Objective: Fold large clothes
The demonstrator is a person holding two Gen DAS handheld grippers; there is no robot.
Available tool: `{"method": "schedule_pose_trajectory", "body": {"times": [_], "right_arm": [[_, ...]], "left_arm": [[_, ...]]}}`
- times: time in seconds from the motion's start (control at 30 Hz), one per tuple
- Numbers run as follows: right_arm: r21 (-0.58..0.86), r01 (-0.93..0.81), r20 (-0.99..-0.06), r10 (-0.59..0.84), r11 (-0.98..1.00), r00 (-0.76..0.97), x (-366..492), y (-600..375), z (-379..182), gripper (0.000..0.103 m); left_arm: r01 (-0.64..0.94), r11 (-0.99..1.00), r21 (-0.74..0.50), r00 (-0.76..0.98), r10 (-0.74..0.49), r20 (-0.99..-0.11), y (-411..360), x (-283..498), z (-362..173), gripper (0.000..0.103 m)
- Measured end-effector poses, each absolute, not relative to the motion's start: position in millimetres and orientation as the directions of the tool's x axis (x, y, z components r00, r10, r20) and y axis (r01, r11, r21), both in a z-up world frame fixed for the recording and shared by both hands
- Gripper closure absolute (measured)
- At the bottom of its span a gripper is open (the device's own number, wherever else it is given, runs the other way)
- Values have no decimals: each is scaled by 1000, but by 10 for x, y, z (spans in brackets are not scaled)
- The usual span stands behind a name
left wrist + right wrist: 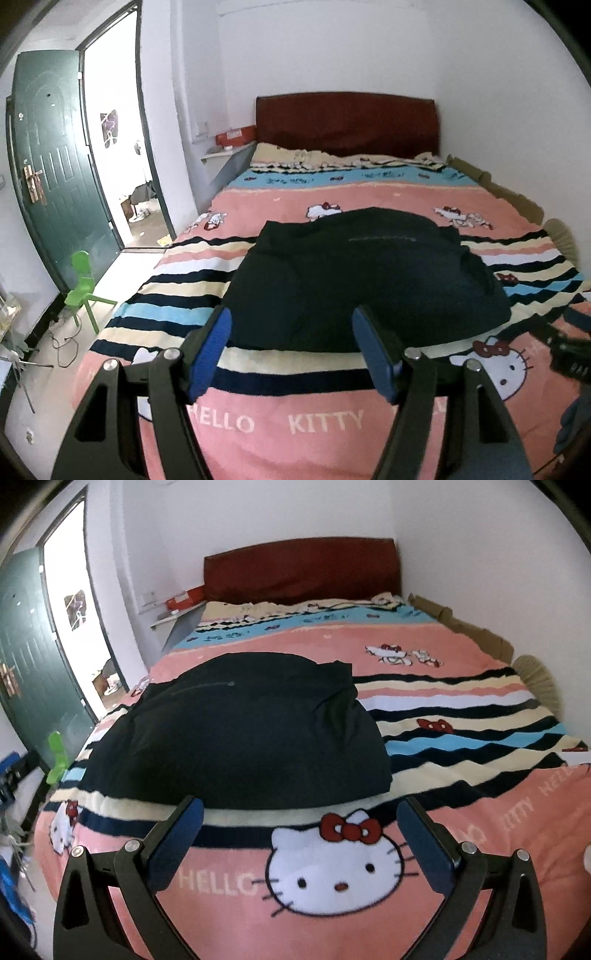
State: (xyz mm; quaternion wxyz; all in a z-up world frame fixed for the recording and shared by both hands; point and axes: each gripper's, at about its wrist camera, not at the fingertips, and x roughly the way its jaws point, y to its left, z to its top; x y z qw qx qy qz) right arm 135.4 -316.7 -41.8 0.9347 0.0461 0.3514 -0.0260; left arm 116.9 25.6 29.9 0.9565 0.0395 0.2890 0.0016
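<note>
Your left claw (291, 325) and right claw (301, 812) both gape wide, holding nothing. The dark garment (243, 734) lies folded on the bed's blanket (480, 716), at twelve o'clock ahead.

Two handheld grippers point forward, side by side. The left gripper (291, 328) has its two black fingers spread apart, blue pads (216, 343) facing each other, nothing between them. The right gripper (301, 818) is spread wider, its blue-padded fingers (177, 842) also empty. Neither touches anything below.
</note>
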Motion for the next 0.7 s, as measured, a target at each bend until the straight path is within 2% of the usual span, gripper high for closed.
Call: {"method": "schedule_pose_trajectory", "body": {"times": [0.37,0.7], "right_arm": [[47,94,-650,-41,994,759,978,-3234,-586,1],[21,148,-640,-100,989,761,798,-3376,-566,1]], "left_arm": [[-8,989,151,872,81,-483,272,730,301,36],[10,985,170,876,74,-476,314,661,185,36]]}}
